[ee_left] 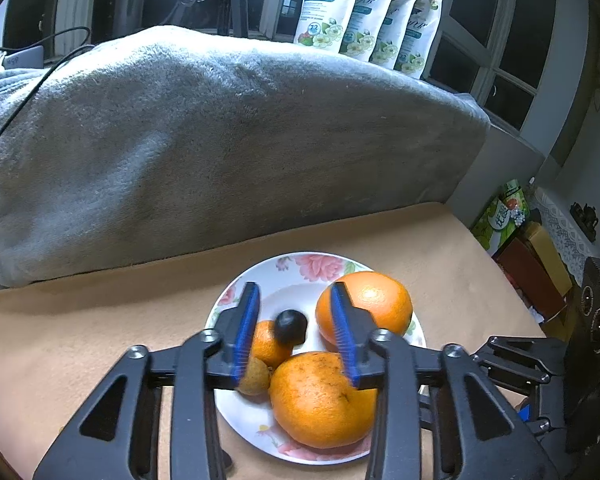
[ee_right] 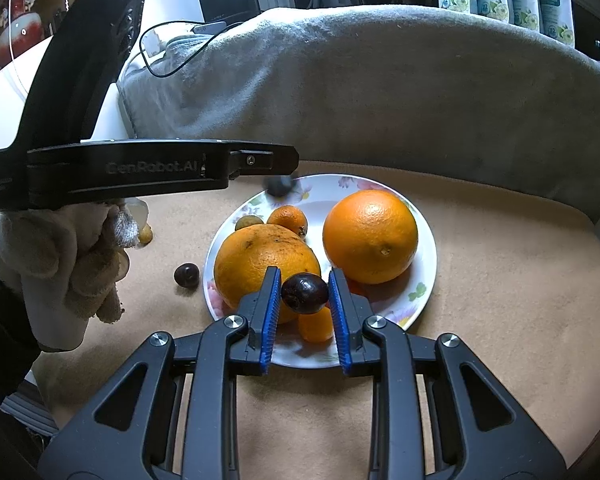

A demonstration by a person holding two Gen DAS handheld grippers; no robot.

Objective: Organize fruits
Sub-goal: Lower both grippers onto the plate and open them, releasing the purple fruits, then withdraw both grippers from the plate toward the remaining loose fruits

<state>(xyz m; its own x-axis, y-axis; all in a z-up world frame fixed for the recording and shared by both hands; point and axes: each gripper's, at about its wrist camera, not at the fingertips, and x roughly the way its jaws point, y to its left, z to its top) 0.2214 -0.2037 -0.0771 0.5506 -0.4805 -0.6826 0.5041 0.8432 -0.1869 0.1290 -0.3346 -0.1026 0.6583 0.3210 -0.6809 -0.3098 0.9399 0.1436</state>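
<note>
Right gripper (ee_right: 304,294) over plate (ee_right: 424,268), jaws parted, dark plum (ee_right: 304,293) between pads, contact unclear. Left gripper (ee_left: 296,334) spread wide above plate; second dark plum (ee_left: 290,326) between fingers, untouched.

A tan cloth-covered surface (ee_right: 480,280) carries the scene. Directly on it lie a floral-rimmed white plate (ee_right: 426,280) holding the fruit, a dark round fruit (ee_right: 186,275) just beside the plate's left edge, and a small yellowish fruit (ee_right: 145,235) farther left. A grey blanket (ee_right: 380,92) borders the far edge.
</note>
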